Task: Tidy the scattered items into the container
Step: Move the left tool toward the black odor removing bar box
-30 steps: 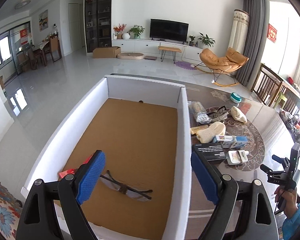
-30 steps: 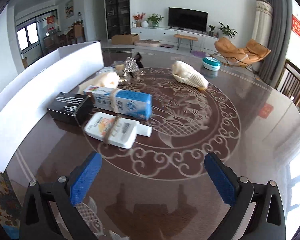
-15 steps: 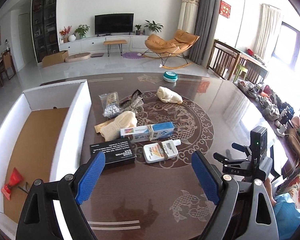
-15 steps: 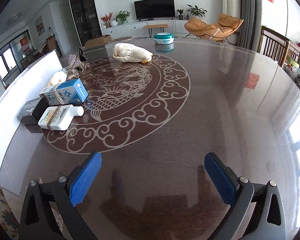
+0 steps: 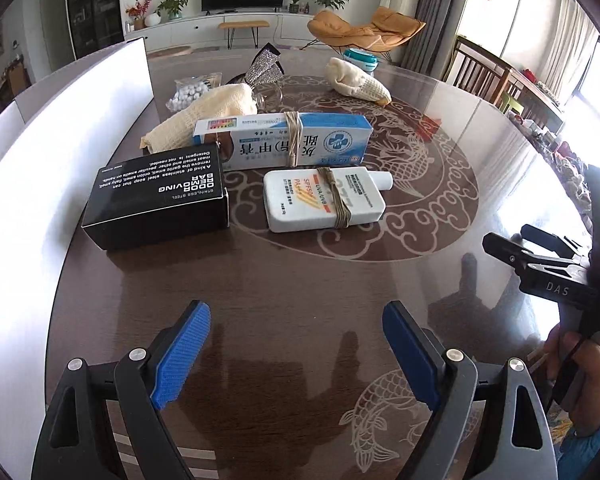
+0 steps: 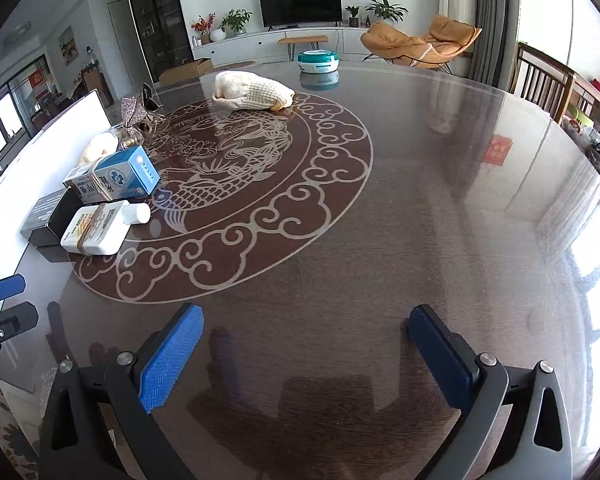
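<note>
My left gripper (image 5: 296, 344) is open and empty, low over the dark table, facing the scattered items. Ahead lie a black box (image 5: 160, 196), a white sunscreen bottle (image 5: 324, 200), a blue-and-white carton (image 5: 284, 140), a cream knitted cloth (image 5: 204, 116), a bag of white beads (image 5: 190, 92), a glittery bow (image 5: 266, 66), a second knitted cloth (image 5: 356, 82) and a teal round tin (image 5: 360, 58). The white container wall (image 5: 60, 128) stands at the left. My right gripper (image 6: 306, 344) is open and empty over bare table; it also shows at the right edge of the left wrist view (image 5: 540, 264).
The round table (image 6: 420, 200) has a glossy dragon inlay. Wooden chairs (image 6: 540, 72) stand at its far right. The items (image 6: 108, 192) lie to the left in the right wrist view. A hand holding the right gripper (image 5: 580, 368) shows at the lower right.
My left gripper has swung from over the container, where glasses lie, to the right and down toward the scattered items. My right gripper turned right, away from the items, and both stayed open.
</note>
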Tool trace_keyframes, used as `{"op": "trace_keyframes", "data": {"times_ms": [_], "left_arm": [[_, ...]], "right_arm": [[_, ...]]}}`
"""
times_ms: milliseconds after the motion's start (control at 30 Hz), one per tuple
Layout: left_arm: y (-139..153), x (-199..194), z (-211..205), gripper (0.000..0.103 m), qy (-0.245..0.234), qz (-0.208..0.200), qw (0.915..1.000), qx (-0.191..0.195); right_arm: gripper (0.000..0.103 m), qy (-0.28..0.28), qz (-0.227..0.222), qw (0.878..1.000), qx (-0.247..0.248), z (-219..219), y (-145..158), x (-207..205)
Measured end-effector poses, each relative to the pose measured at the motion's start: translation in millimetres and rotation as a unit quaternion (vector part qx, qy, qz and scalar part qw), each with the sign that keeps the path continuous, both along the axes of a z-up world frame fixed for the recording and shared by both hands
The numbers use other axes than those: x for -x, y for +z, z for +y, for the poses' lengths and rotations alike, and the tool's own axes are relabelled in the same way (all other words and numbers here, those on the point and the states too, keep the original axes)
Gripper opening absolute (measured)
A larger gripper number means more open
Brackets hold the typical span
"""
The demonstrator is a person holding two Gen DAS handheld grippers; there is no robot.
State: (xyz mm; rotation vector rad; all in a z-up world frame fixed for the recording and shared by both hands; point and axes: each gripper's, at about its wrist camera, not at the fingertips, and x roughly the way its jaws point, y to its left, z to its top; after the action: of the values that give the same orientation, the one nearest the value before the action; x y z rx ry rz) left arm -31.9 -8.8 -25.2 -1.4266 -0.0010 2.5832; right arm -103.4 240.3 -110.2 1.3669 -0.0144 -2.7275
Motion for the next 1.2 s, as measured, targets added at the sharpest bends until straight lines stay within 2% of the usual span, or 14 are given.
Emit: {"op": "trace_keyframes", "data": {"times_ms": [367,467,500,600,700,833,967,1200], "left_arm": [[-14,-13,-15,0.088,0.001,-0.005,0.9997,0.025],[-15,-14,-17,0.088,0.0,-0.001,0.999,0.045],[-16,-15,-19,0.089,0.001,0.001,0.9987,0.051],[-19,-13,-29,0.101,0.015,0.0,0.9986,0.05],[-20,-10,-42,0.103,0.037,0.006,0.9981,0.049],[-20,5,-49,0.103,0.04,0.003,0.9979,0.05],[-19,31,-57,0.103,0.064,-0.002,0.9967,0.05],[-19,88,-56,0.103,0.092,-0.006,0.9945,0.05]], "right_arm": [[0.103,0.0,-0.001,1.0,-0.005,-1,-1,0],[0.103,0.0,-0.001,1.0,-0.005,-1,-1,0],[0.103,0.0,-0.001,1.0,-0.004,-1,-1,1],[0.103,0.0,-0.001,1.0,-0.002,0,-1,1],[0.103,0.0,-0.001,1.0,-0.004,-1,-1,1],[0.103,-0.001,-0.001,1.0,-0.005,-1,-2,2],[0.103,-0.001,0.0,1.0,0.0,-1,-1,2],[0.103,-0.001,0.0,1.0,0.002,0,-2,2]]}}
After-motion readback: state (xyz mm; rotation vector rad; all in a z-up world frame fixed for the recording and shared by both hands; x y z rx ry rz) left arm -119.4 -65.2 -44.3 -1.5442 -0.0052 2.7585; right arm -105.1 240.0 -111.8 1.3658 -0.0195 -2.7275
